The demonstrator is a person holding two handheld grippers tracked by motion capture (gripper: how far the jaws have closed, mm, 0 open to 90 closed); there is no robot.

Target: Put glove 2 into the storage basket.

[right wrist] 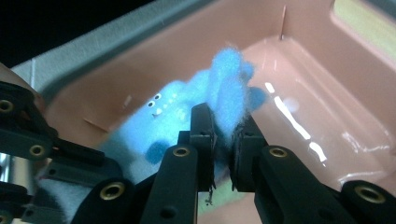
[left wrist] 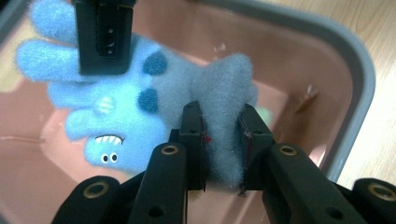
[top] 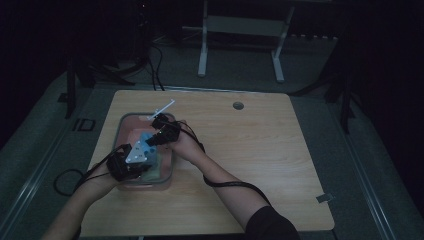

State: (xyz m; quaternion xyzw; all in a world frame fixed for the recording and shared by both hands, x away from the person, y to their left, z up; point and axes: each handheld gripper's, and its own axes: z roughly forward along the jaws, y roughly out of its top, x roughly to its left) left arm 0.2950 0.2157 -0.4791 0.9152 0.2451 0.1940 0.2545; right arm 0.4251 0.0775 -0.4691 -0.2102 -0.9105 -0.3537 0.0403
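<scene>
Both claws, left claw (left wrist: 223, 133) and right claw (right wrist: 225, 135), pinch the blue fleece glove (left wrist: 140, 107) over the pink bin (left wrist: 322, 60): light, floppy, probably non-slip; grip cuff and fingers.

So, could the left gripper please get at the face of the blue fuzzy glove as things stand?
Probably not at once: the left gripper is shut on the blue fuzzy glove at its grey cuff, though the face lies uncovered; the right gripper pinches a finger.
</scene>
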